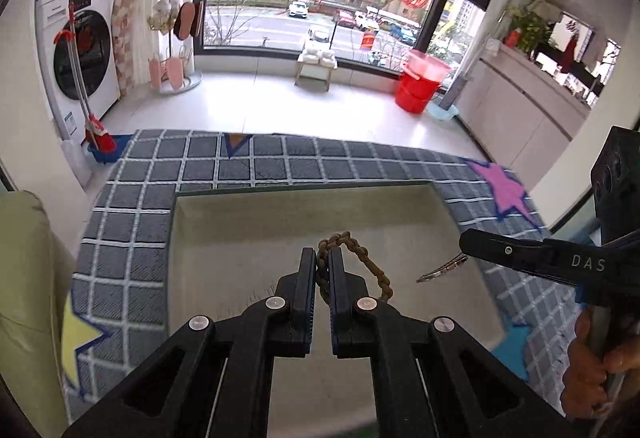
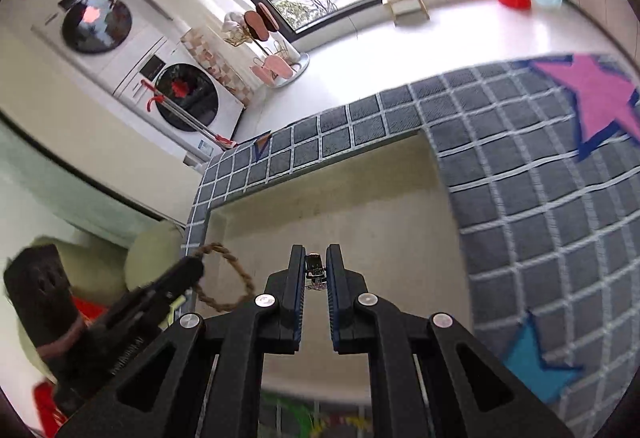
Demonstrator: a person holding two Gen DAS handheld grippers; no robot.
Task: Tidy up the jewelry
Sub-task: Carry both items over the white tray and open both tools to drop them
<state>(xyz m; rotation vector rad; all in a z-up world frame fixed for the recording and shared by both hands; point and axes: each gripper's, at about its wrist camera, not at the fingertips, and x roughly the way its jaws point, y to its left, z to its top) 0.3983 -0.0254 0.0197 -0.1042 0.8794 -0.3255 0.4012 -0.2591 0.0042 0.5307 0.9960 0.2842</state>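
My left gripper [image 1: 322,254] is shut on a brown twisted bracelet [image 1: 366,258], whose loop hangs out to the right of the fingers. It hovers over a shallow beige tray [image 1: 240,230]. My right gripper [image 1: 466,240] comes in from the right edge, shut on a slim silvery clip-like piece [image 1: 440,272]. In the right wrist view that gripper [image 2: 315,252] pinches the small dark and silver piece [image 2: 314,270] above the same tray [image 2: 360,190]. The left gripper [image 2: 194,266] shows blurred at the left with the bracelet loop [image 2: 240,278] dangling from it.
The tray lies on a grey checked mat [image 1: 132,222] with pink [image 1: 506,190], yellow and blue stars. A pale green cushion [image 1: 24,258] is at the left. Beyond the mat are white floor, a washing machine [image 1: 80,54], a small stool [image 1: 316,68] and a red bucket [image 1: 418,86]. A hand [image 1: 592,358] holds the right gripper.
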